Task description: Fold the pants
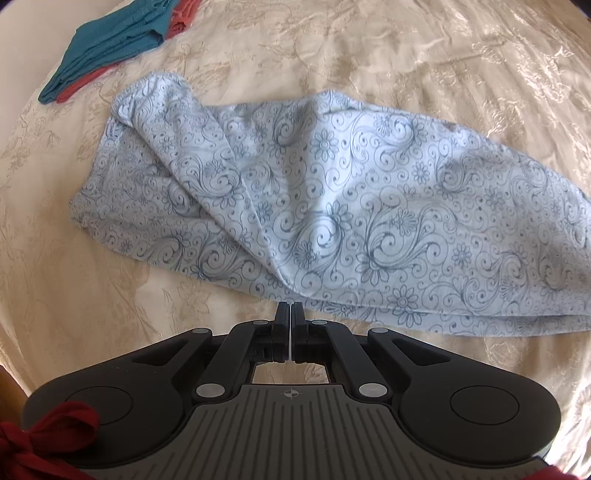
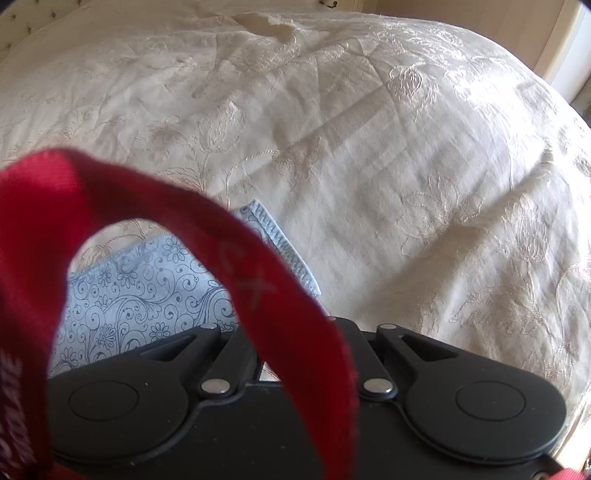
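Observation:
Light blue pants [image 1: 332, 206] with a dark swirl-and-flower print lie rumpled across the cream bedspread [image 1: 406, 55]. My left gripper [image 1: 290, 308] is shut and empty, its tips just short of the near edge of the pants. In the right wrist view a hemmed end of the pants [image 2: 147, 291] lies at the lower left. My right gripper's fingertips are hidden behind a red strap [image 2: 236, 266] that hangs across the lens, so its state is unclear.
A folded teal garment [image 1: 110, 44] lies on a folded rust-red one [image 1: 181, 18] at the far left of the bed. The embroidered cream bedspread [image 2: 369, 147] stretches away to the right. A red strap [image 1: 48, 439] shows at the lower left.

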`<state>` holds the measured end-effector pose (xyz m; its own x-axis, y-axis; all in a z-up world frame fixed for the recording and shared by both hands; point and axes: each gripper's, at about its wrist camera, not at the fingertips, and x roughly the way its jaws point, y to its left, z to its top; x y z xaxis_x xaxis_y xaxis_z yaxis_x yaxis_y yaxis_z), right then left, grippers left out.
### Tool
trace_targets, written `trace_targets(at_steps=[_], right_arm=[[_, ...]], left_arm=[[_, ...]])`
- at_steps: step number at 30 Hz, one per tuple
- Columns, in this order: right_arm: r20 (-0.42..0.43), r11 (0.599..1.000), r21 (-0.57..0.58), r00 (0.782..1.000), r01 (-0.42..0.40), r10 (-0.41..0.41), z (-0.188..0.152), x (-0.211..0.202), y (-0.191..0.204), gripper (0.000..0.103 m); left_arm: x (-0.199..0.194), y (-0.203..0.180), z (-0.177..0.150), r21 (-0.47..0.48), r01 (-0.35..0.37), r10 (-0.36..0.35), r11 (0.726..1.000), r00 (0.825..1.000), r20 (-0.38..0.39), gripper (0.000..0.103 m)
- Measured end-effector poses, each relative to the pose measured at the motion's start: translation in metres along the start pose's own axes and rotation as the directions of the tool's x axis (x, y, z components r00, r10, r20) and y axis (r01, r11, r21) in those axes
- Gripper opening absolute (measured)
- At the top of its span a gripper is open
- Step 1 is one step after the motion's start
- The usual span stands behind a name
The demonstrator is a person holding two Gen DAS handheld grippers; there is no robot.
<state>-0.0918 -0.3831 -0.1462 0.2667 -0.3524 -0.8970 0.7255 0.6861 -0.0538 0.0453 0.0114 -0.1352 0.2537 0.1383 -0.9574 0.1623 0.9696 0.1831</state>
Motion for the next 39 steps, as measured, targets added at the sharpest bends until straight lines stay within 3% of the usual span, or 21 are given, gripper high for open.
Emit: trace_targets(at_steps=[3, 8, 13, 20, 24, 31, 37, 39], right_arm=[[-0.030, 1.000, -0.020, 1.000, -0.010, 0.009, 0.000, 0.008, 0.007, 0.008], [-0.006, 1.000, -0.006, 1.000, -0.001, 0.001, 0.000, -0.003, 0.003, 0.014], [0.045, 1.000, 0.017, 0.999, 0.011, -0.012, 0.000, -0.026, -0.007, 0.018], [0.104, 0.995, -0.042, 0.990, -0.096, 0.099, 0.006, -0.059, 0.018, 0.019], [0.110, 0.980, -0.096, 0.977, -0.173, 0.183, 0.004, -0.072, 0.057, 0.019], [0.079, 0.929, -0.216, 0.943, -0.302, 0.324, -0.012, -0.100, 0.163, 0.019], [0.023, 0.854, -0.286, 0.887, -0.435, 0.461, -0.028, -0.123, 0.263, 0.021], [0.002, 0.822, -0.309, 0.864, -0.478, 0.503, -0.032, -0.127, 0.293, 0.032]], left_arm=[[0.002, -0.002, -0.003, -0.003, 0.007, -0.007, 1.000, 1.000, -0.011, 0.001], [-0.017, -0.003, -0.010, 0.046, -0.001, -0.001, 0.999, 0.999, 0.053, 0.002], [-0.035, 0.013, -0.011, 0.010, 0.000, 0.000, 1.000, 0.997, 0.079, 0.002], [-0.044, 0.059, 0.004, -0.043, -0.044, 0.048, 0.998, 0.993, 0.111, 0.002], [-0.043, 0.092, 0.018, -0.068, -0.062, 0.070, 0.996, 0.990, 0.124, 0.003], [-0.031, 0.150, 0.052, -0.071, -0.043, 0.053, 0.997, 0.989, 0.141, 0.002], [-0.011, 0.190, 0.088, -0.075, -0.008, 0.019, 0.997, 0.989, 0.148, 0.002], [0.000, 0.200, 0.100, -0.078, 0.007, 0.004, 0.997, 0.990, 0.142, 0.002]])
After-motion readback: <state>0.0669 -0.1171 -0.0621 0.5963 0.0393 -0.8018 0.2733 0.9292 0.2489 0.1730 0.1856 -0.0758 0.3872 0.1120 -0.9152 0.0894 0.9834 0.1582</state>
